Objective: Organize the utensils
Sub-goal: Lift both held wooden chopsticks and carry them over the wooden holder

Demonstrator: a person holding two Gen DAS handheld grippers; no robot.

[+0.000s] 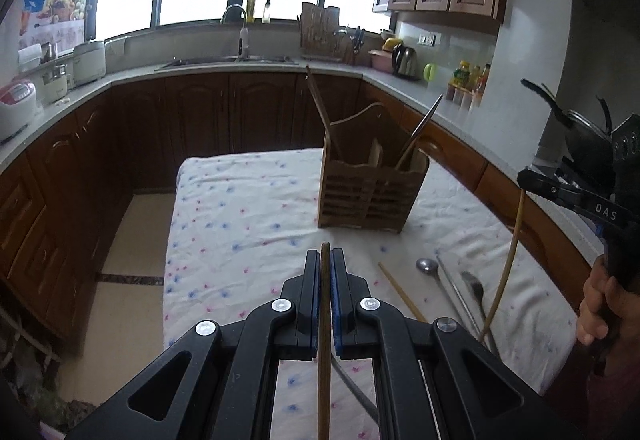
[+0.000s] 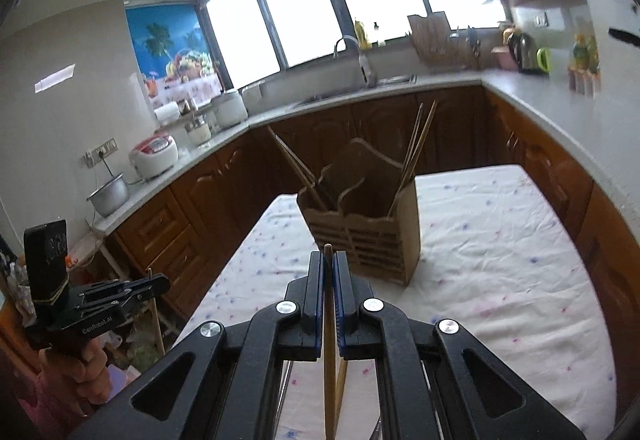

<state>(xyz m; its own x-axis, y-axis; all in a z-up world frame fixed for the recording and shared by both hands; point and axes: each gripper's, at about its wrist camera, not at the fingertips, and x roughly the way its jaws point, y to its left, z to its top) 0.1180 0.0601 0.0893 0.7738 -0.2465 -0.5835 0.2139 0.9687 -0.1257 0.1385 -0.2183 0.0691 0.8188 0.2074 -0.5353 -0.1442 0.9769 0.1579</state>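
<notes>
Left gripper (image 1: 325, 260): clenched on a brown chopstick (image 1: 325, 340), which runs up between the blue pads with its tip just clear of them; in the right wrist view it sits at the far left (image 2: 160, 282), chopstick (image 2: 155, 314) hanging below it.

Right gripper (image 2: 328, 262): clenched on a pale chopstick (image 2: 329, 368); in the left wrist view it enters from the right edge (image 1: 522, 178), and the chopstick (image 1: 510, 256) dangles long and looks bowed — possibly lens distortion.

Holder: a wooden utensil holder (image 1: 370, 196) with slatted front stands on the floral cloth (image 1: 240, 224), beyond both grippers; chopsticks already lean out of its left and right compartments.

Left on the table: a metal ladle (image 1: 427, 265), a fork (image 1: 474, 286) and a loose chopstick (image 1: 400, 292) lie near the right side, apart from the holder.

Risk, insertion: each stick is pinched near one end, so the long free end may swing and catch the holder's rim or the sticks already inside — it could tip the light holder.

Risk, grip: a thin round stick between flat pads may pivot or slip if it meets resistance.

Risk, collision: both grippers heading for one holder may cross paths.

Hard to make out: the holder's inner dividers, and which compartment suits chopsticks; the lower ends of both held sticks are cut off behind the gripper bodies.
</notes>
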